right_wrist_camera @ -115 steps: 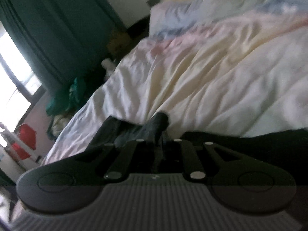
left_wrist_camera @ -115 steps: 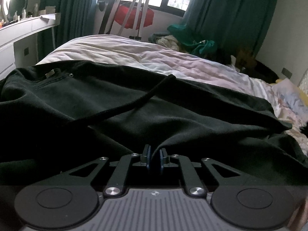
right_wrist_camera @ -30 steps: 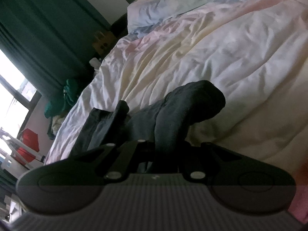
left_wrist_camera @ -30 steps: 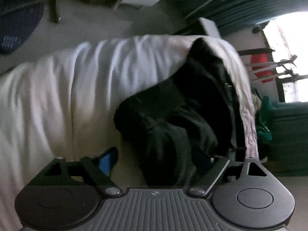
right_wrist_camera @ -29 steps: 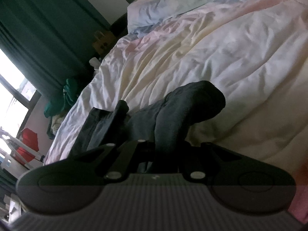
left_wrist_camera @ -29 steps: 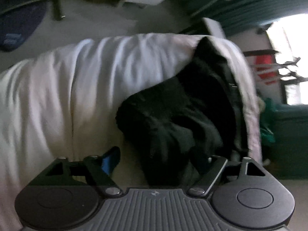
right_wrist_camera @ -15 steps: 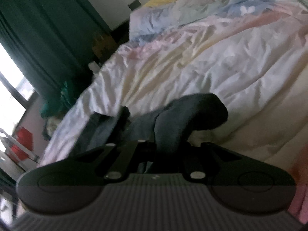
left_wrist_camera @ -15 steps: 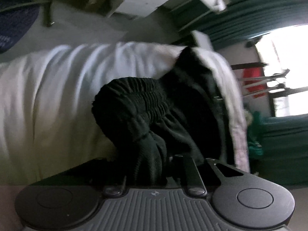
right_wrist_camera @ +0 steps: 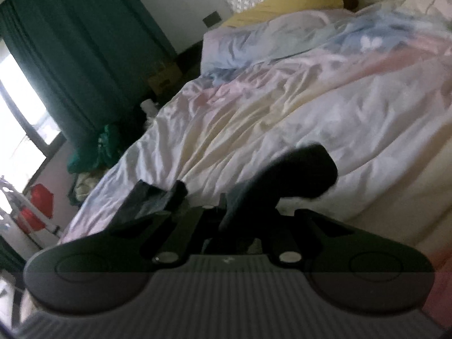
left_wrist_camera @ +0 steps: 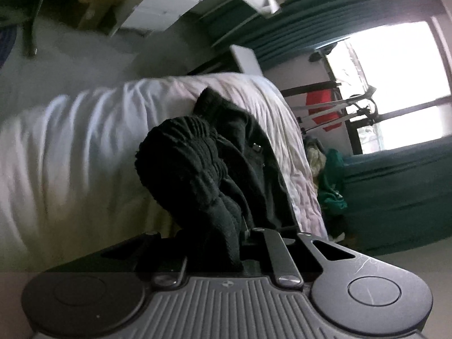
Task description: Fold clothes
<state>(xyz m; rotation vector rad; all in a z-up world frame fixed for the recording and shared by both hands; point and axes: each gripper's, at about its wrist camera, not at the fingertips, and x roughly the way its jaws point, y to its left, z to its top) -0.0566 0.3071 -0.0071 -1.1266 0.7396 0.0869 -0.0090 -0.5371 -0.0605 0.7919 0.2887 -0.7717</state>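
Note:
A black garment lies bunched on the white duvet (left_wrist_camera: 70, 155). In the left wrist view its ribbed end (left_wrist_camera: 183, 163) rises from the bed, and my left gripper (left_wrist_camera: 226, 243) is shut on the cloth just below that rib. In the right wrist view another thick fold of the black garment (right_wrist_camera: 299, 172) curls up over the bedding. My right gripper (right_wrist_camera: 240, 214) is shut on that fold. More of the dark cloth (right_wrist_camera: 149, 200) trails to the left of the fingers. The pads of both grippers are hidden by fabric.
The pastel duvet (right_wrist_camera: 282, 107) spreads across the bed, with a yellow pillow (right_wrist_camera: 282, 2) at its head. Teal curtains (right_wrist_camera: 70, 56) flank a bright window (left_wrist_camera: 395, 84). A red item on a stand (left_wrist_camera: 322, 107) and a teal clothes pile (left_wrist_camera: 330, 186) lie beyond the bed. A white desk (left_wrist_camera: 175, 5) stands nearby.
My left jaws, open around the black cloth a second ago, have shut on it and lifted the ribbed end. My right gripper has risen slightly, still holding its fold.

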